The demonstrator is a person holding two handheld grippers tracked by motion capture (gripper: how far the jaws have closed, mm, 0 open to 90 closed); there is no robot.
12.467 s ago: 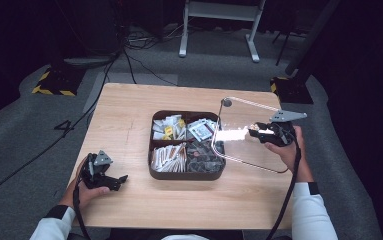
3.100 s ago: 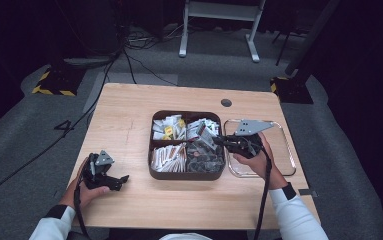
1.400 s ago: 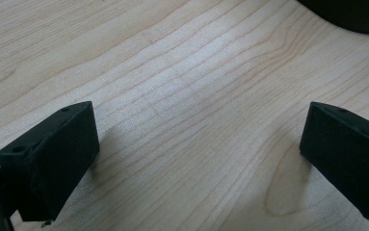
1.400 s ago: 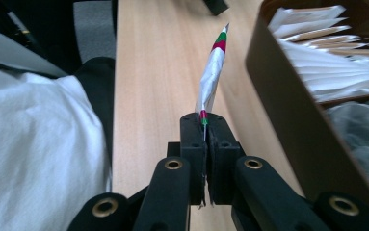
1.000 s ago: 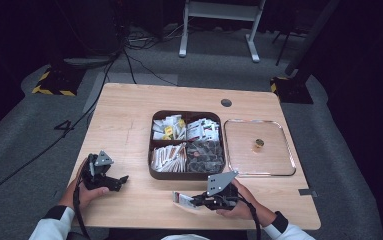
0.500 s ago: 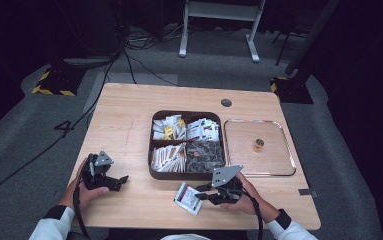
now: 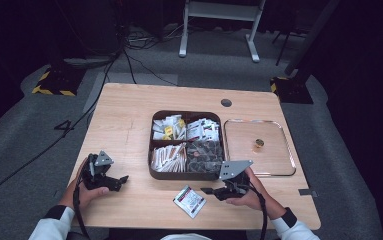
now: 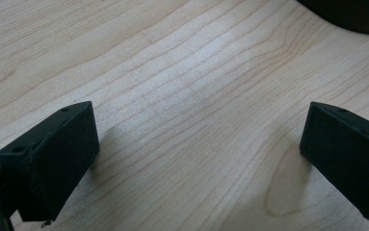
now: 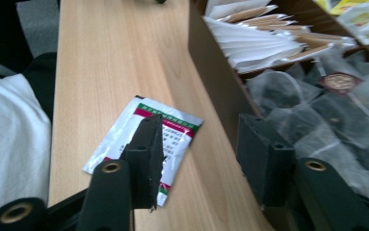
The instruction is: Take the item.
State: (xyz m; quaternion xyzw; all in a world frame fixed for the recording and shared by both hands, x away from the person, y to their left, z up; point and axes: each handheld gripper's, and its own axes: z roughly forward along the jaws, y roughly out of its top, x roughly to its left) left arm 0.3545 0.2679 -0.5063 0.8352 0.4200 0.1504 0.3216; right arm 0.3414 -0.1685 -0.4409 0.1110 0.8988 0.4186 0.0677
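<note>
A white sachet (image 7: pixel 189 201) with a red and green label lies flat on the wooden table (image 7: pixel 129 120), near the front edge, below the brown compartment box (image 7: pixel 186 113). My right gripper (image 7: pixel 208 191) sits just right of it, pointing left. Its jaws have just been opening and press on nothing. In the right gripper view the sachet (image 9: pixel 177 126) lies on the wood under and beyond the left jaw of my right gripper (image 9: pixel 201 126). My left gripper (image 7: pixel 121 179) rests at the front left, open over bare wood (image 8: pixel 196 139).
The box holds paper sachets, stick packets (image 7: pixel 168 156) and dark tea bags (image 7: pixel 205 156). To its right lies a clear lid (image 7: pixel 279 165) with a small gold object (image 7: pixel 258 144) on it. A round hole (image 7: pixel 226 103) sits near the far edge.
The right gripper's jaws went from shut on the sachet to apart. The sachet now lies flat on the table, and the gripper has drawn a little to the right. The left gripper stayed still.
</note>
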